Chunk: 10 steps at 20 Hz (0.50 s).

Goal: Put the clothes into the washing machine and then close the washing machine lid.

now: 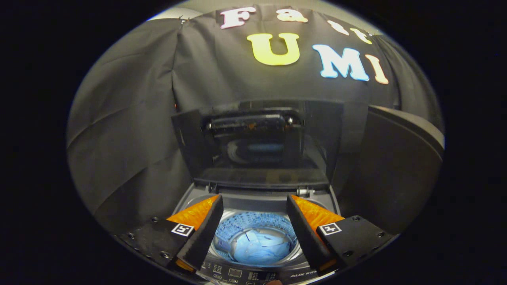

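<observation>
The top-loading washing machine [198, 194] sits below and ahead of my gripper [254, 200], its drum open. Light blue clothes [259, 245] lie at the bottom of the drum, seen between my two fingers. The dark lid [257, 142] stands raised upright at the back of the machine, just beyond the fingertips, its glossy panel reflecting the drum. My gripper is open, nothing between its fingers, hovering above the drum opening. The control panel [237, 273] runs along the machine's near edge under the fingers.
Black cloth walls close in behind and to the left of the machine. A large dark rounded object [396, 166] stands right of the lid.
</observation>
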Motion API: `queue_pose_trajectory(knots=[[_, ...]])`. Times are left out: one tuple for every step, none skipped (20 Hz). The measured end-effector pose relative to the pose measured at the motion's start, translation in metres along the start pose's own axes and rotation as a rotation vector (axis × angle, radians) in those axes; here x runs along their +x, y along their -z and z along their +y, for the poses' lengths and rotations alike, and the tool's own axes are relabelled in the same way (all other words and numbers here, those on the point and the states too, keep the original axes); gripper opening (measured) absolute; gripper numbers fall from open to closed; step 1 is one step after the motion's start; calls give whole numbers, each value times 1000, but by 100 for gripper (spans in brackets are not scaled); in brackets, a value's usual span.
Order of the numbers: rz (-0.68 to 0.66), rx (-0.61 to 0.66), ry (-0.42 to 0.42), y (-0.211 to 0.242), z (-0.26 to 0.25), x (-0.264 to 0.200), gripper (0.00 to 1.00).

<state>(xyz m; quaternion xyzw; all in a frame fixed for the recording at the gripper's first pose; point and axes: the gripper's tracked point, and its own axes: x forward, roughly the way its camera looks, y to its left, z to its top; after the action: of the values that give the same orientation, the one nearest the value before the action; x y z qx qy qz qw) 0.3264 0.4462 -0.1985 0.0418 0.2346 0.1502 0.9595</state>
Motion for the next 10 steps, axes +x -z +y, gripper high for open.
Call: queue_pose_trajectory(knots=[[-30,-3,5,-11,0,-2,98],[-61,-4,10,-21,0,-3,98],[-91,-2,13,-33,0,-4,98],[-116,-2,16,-43,0,-5,99],[-134,-5,18,-53,1,-5,98],[-147,-7,18,-60,2,-4,98],[-162,-10,18,-68,4,-3,98],[-178,-15,22,-77,4,-2,98],[-187,-19,26,-84,4,-1,98],[-194,-16,27,-90,3,2,98]])
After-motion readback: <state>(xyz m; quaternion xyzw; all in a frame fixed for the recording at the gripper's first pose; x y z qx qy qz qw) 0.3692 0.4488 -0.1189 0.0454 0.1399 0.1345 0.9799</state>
